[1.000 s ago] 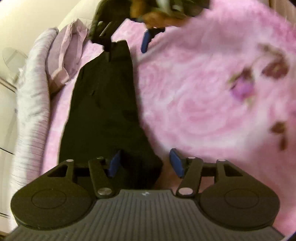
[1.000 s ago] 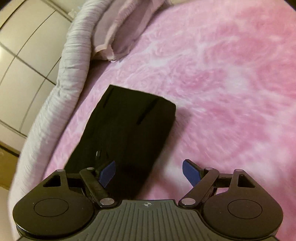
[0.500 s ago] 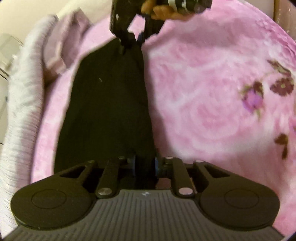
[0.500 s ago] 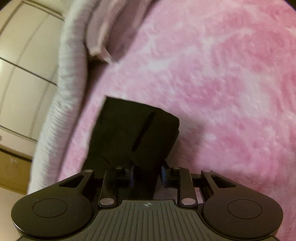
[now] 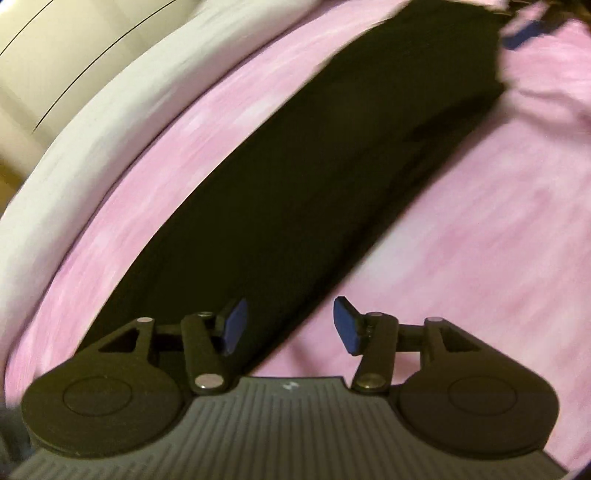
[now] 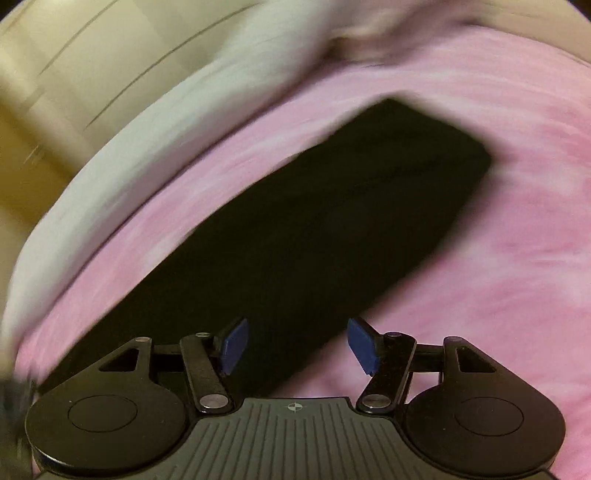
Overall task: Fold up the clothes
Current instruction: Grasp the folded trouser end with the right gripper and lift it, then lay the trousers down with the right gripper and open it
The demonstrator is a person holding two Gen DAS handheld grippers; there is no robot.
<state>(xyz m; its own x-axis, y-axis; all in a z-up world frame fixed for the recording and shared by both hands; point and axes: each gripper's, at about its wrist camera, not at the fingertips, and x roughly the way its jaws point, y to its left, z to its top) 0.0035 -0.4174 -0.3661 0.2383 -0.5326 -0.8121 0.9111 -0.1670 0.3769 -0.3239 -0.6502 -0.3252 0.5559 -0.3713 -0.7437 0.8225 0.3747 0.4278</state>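
Observation:
A long black garment (image 5: 314, 177) lies flat on a pink fuzzy blanket (image 5: 480, 240), running diagonally from lower left to upper right. In the left wrist view my left gripper (image 5: 290, 325) hovers over the garment's near end; its jaws are opening and the blue pads press on nothing. The right wrist view shows the same black garment (image 6: 314, 236) folded into a strip, with my right gripper (image 6: 295, 345) above its near edge, jaws opening, no cloth pinched. The right gripper's blue fingertip (image 5: 524, 31) shows blurred at the garment's far end. Both views are motion-blurred.
A pale grey rolled duvet (image 5: 92, 122) borders the blanket on the left, with cream cupboard doors (image 5: 55, 44) beyond it. A pinkish pillow (image 6: 388, 26) lies at the top in the right wrist view. Pink blanket stretches to the right of the garment.
Both grippers closed on the garment's edge half a second ago and now stand apart, free of it. Both views have rolled and swung, so the garment now lies diagonally.

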